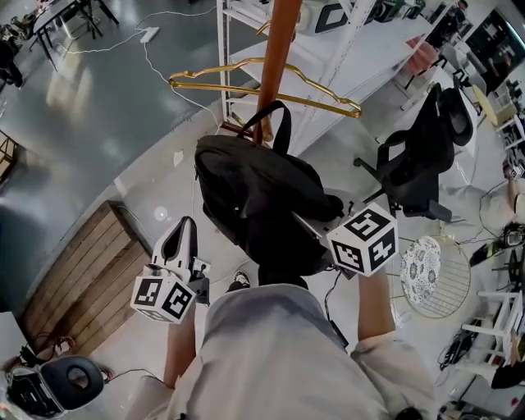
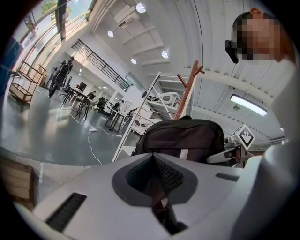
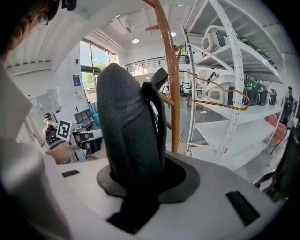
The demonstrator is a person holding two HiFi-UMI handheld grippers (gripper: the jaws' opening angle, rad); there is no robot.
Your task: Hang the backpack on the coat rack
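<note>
The black backpack (image 1: 254,197) hangs against the brown wooden pole of the coat rack (image 1: 275,57). Its top loop (image 1: 281,123) rises beside the pole; I cannot tell whether it sits on a peg. My right gripper (image 1: 316,230) is shut on the backpack's padded mesh shoulder strap (image 3: 126,117), which stands up out of the jaws (image 3: 140,183). My left gripper (image 1: 184,225) is at the pack's left side, shut on a thin dark strap (image 2: 159,197). In the left gripper view the backpack (image 2: 183,136) fills the middle, with the rack (image 2: 187,89) behind it.
A gold wire hanger (image 1: 262,82) hangs on the white shelving rack (image 1: 238,25) behind the pole. A black office chair (image 1: 426,156) stands at the right, and a round wire frame with a patterned disc (image 1: 422,267) lies below it. A wooden pallet (image 1: 82,271) lies at the left, with cables on the floor.
</note>
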